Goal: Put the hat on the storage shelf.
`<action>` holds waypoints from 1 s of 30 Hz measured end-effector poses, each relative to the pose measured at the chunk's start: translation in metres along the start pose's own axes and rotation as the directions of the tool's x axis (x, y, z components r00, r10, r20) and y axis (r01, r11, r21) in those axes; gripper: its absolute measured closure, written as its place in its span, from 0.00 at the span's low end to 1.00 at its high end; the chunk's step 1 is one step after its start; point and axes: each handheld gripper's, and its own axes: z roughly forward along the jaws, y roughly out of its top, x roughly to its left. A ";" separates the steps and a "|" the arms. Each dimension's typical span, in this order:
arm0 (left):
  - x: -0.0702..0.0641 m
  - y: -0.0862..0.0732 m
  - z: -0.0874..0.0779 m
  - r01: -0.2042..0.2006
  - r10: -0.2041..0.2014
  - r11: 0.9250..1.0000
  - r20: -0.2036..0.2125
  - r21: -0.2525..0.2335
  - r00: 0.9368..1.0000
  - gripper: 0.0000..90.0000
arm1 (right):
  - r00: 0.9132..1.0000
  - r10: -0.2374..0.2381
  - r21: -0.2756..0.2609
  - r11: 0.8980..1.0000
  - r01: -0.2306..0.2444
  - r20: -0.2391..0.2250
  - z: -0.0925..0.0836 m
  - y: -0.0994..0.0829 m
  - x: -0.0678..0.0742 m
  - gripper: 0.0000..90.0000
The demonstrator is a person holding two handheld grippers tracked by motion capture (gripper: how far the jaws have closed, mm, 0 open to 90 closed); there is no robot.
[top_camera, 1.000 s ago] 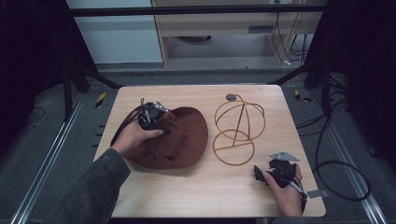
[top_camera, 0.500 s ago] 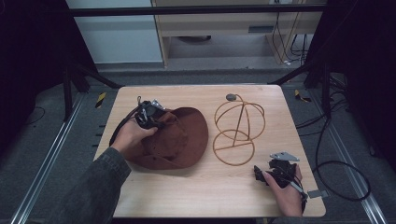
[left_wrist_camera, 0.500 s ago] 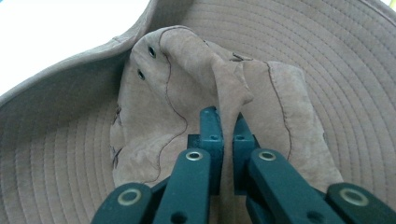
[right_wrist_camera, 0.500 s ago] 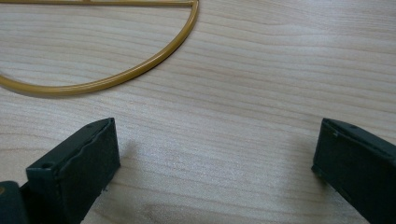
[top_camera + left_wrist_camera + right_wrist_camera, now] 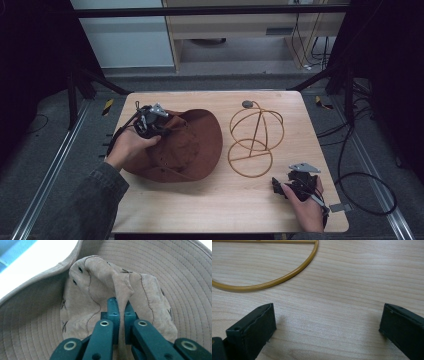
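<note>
Hat [image 5: 185, 150] centre-left of frame on bench [image 5: 225, 210], now pinched at the crown by left claw [image 5: 119, 305], which just closed and lifts it. Right claw [image 5: 327, 327] wide, idle near wire stand [image 5: 255, 135].

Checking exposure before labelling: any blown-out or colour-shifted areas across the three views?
High view: dim, dark surround; the brown brimmed fabric hat reads deep brown, the gold wire hat stand sharp. Left gripper view: background above the brim clipped to white, the hat looks pale tan, the left gripper pinching a crown fold in focus. Right gripper view: evenly lit light wooden table, soft shadows beside the jaws.
</note>
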 end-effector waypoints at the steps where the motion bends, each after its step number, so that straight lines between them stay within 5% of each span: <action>1: -0.002 0.001 -0.006 -0.002 0.002 1.000 -0.004 -0.019 1.000 0.99 | 1.000 0.001 0.000 1.000 -0.001 0.000 0.000 0.000 0.000 0.01; 11: -0.018 0.010 -0.067 -0.068 0.065 0.987 -0.026 -0.147 0.998 0.99 | 1.000 -0.001 -0.001 1.000 0.001 0.000 0.000 0.000 0.000 0.01; 30: -0.025 0.021 -0.111 -0.124 0.113 0.973 -0.068 -0.196 0.991 0.99 | 1.000 -0.001 0.000 1.000 0.001 0.000 0.000 0.000 0.000 0.01</action>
